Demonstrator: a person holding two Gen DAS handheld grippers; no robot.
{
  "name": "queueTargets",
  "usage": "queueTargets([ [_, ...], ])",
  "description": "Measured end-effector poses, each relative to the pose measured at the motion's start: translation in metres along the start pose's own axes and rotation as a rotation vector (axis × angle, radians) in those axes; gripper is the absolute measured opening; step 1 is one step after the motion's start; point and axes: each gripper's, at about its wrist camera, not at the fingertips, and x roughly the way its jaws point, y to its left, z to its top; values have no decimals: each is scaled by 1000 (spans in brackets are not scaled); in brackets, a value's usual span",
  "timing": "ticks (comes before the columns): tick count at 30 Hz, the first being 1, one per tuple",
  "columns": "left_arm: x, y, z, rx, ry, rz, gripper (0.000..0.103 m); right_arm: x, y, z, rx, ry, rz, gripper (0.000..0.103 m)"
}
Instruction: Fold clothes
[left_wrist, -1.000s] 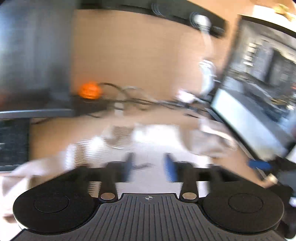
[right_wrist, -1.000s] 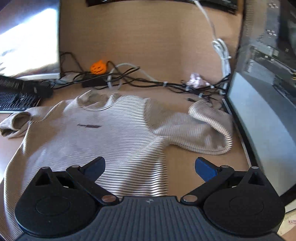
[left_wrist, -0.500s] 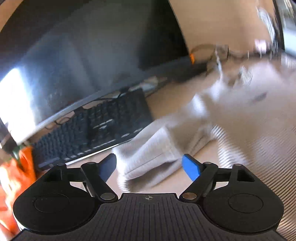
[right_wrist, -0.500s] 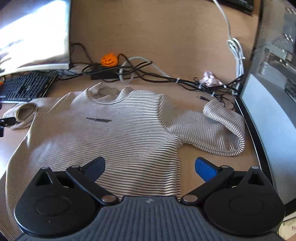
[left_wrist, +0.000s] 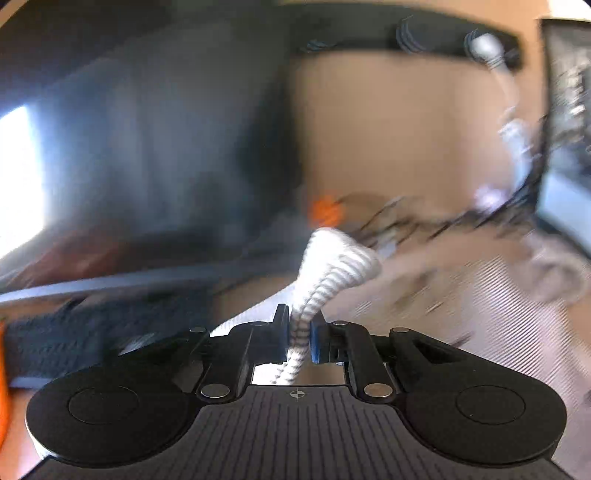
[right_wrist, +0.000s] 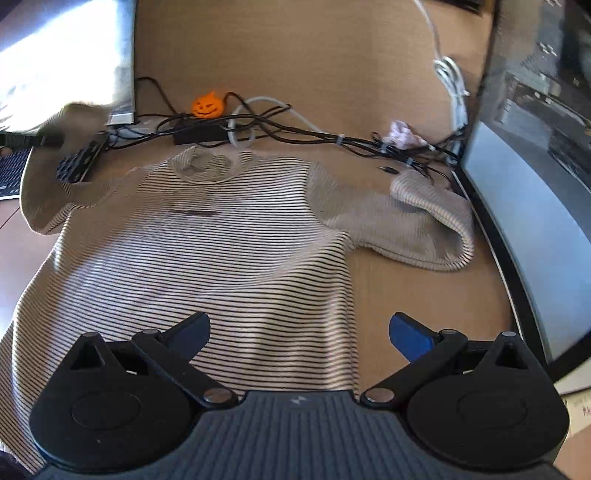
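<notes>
A beige shirt with thin dark stripes (right_wrist: 229, 251) lies face up on the brown desk, collar toward the back. Its right sleeve (right_wrist: 417, 225) is bunched beside the monitor on the right. My left gripper (left_wrist: 298, 341) is shut on the left sleeve's cuff (left_wrist: 332, 269), which sticks up between the blue pads; in the right wrist view that raised sleeve (right_wrist: 62, 147) hangs blurred at the far left. My right gripper (right_wrist: 299, 334) hovers open over the shirt's lower hem, with nothing between its fingers.
An orange pumpkin toy (right_wrist: 207, 105) and a tangle of black and white cables (right_wrist: 295, 129) lie behind the collar. A monitor (right_wrist: 535, 177) stands at the right, another screen (right_wrist: 62, 62) and a keyboard (right_wrist: 11, 173) at the left.
My left gripper has shut on the left sleeve's cuff and lifted it off the desk; it was open half a second ago. The right gripper stays open and has eased back slightly.
</notes>
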Motion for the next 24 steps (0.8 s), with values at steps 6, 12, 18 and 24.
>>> queueTargets([
  [6,16,-90,35,65,-44,-170,13,-10,-28,-3,51,-21,-34,103],
  [12,43,-139,36,37,2,-343,44,-12,-60,-4,96,-25,-76,103],
  [18,26,-131,1,51,29,-340,89,4,-74,3,105,-13,-55,103],
  [24,37,-81,-41,22,174,-211,92,35,-53,40,36,-36,41,103],
])
